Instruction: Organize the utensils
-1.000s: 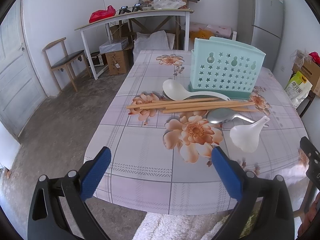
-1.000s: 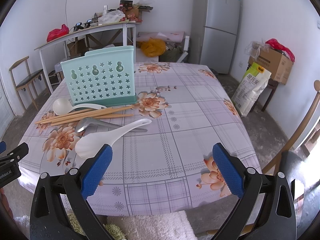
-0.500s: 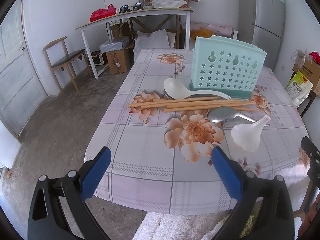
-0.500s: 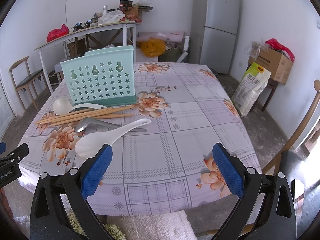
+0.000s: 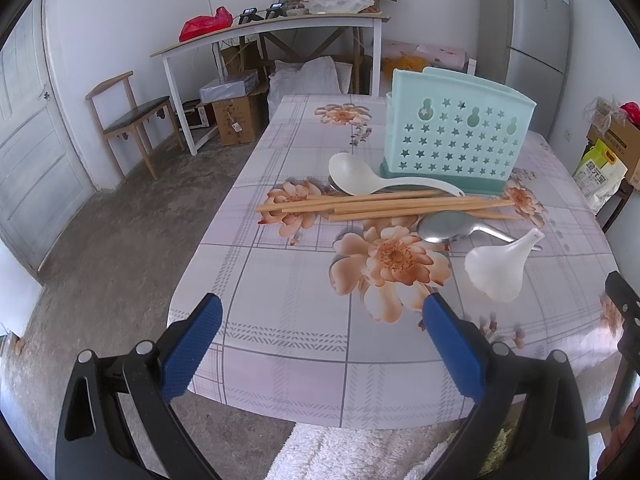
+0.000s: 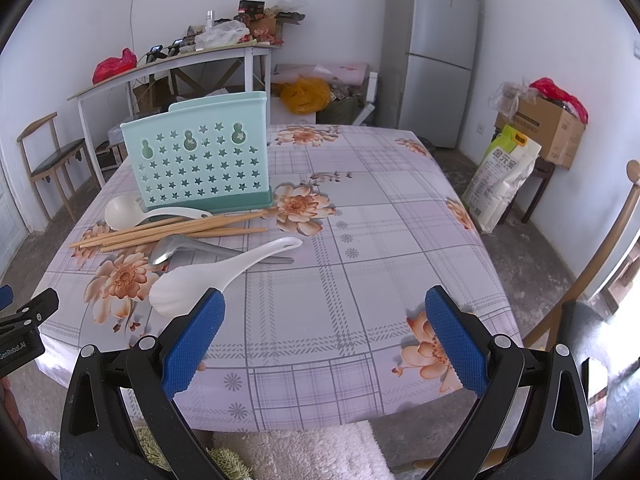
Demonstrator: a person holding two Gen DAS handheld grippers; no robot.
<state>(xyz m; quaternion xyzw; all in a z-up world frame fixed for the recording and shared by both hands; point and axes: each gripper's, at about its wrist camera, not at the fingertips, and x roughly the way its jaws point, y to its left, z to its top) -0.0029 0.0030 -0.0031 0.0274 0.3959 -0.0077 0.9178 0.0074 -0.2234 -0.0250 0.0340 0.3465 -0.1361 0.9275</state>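
Observation:
A mint-green utensil holder [image 5: 454, 132] [image 6: 200, 156] with star holes stands upright on the floral tablecloth. In front of it lie a white ladle [image 5: 356, 174] [image 6: 124, 212], several wooden chopsticks [image 5: 380, 205] [image 6: 168, 230], a metal spoon [image 5: 452, 226] [image 6: 176, 250] and a white rice paddle [image 5: 498, 266] [image 6: 224, 272]. My left gripper [image 5: 322, 328] hovers open at the table's near edge, short of the utensils. My right gripper [image 6: 324, 324] is open too, its left pad [image 6: 196, 334] just below the paddle's head. Nothing is held.
The table [image 6: 380, 240] has bare cloth to the right of the utensils. A wooden chair [image 5: 128, 120] and a white desk [image 5: 272, 28] stand left and behind, a fridge [image 6: 434, 52] at the back, a chair back [image 6: 600, 248] and a sack [image 6: 500, 176] on the right.
The left wrist view has shifted slightly, with the utensils drifting a little down and right in the frame. The right view is nearly unchanged. Both grippers stay open.

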